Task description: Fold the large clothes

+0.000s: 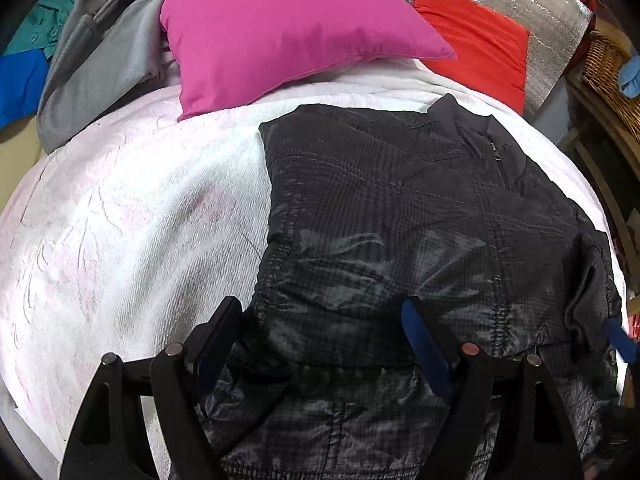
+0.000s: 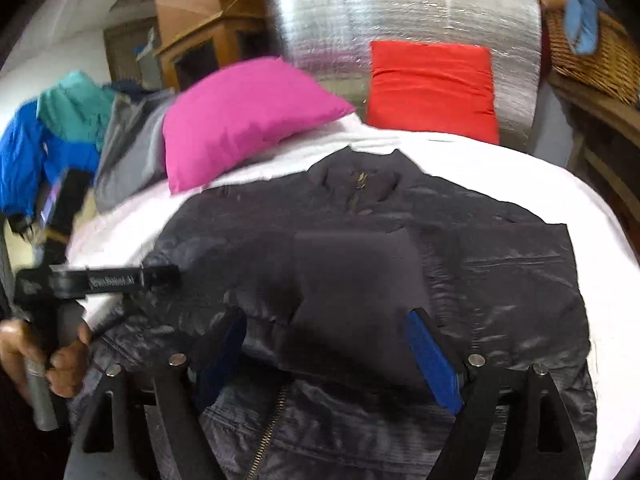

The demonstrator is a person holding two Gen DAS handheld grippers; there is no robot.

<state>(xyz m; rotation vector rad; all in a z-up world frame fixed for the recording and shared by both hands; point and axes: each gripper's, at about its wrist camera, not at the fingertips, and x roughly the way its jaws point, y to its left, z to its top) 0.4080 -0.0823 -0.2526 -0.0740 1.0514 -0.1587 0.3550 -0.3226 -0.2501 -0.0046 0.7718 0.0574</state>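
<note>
Left wrist: left gripper (image 1: pixel 322 344) fingers spread, over jacket (image 1: pixel 400 220).

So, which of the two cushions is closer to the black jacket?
The pink cushion: its lower corner lies on the white cover just beside the jacket. The red cushion leans on the silver panel behind.

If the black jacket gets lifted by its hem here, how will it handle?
The black jacket will probably droop, since it lies flat and creased on the white blanket. Its shiny shell looks slippery, so it may slide. Quilted padding suggests it is bulky but light.
</note>
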